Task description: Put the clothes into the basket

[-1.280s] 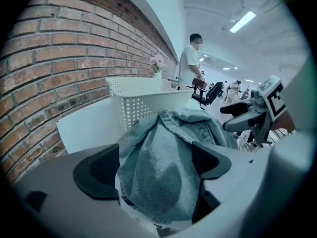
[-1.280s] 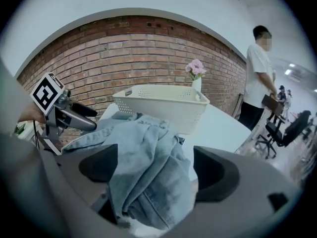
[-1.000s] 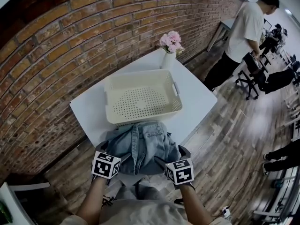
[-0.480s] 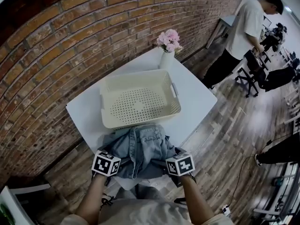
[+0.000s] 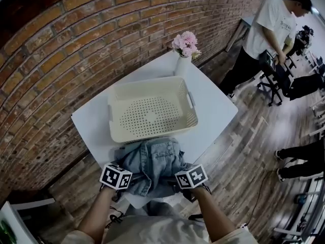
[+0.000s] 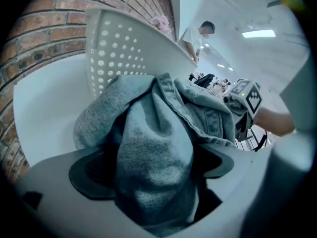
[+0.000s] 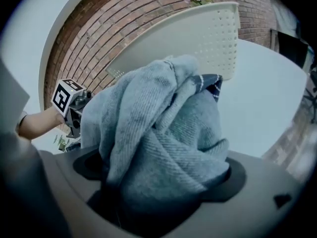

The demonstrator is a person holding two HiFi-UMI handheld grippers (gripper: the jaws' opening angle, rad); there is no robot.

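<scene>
Both grippers sit lower now: left gripper fingers stand wide apart round the jeans, bunched on the surface right by the basket, and right gripper fingers have just been opening wide round them too.

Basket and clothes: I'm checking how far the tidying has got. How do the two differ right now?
The basket is cream, rigid and perforated; the clothes are blue-grey denim, soft and bunched up. The basket stands mid-table and is empty; the clothes lie in a heap at the table's near edge, just in front of the basket, not in it. Both rest on the white table.
</scene>
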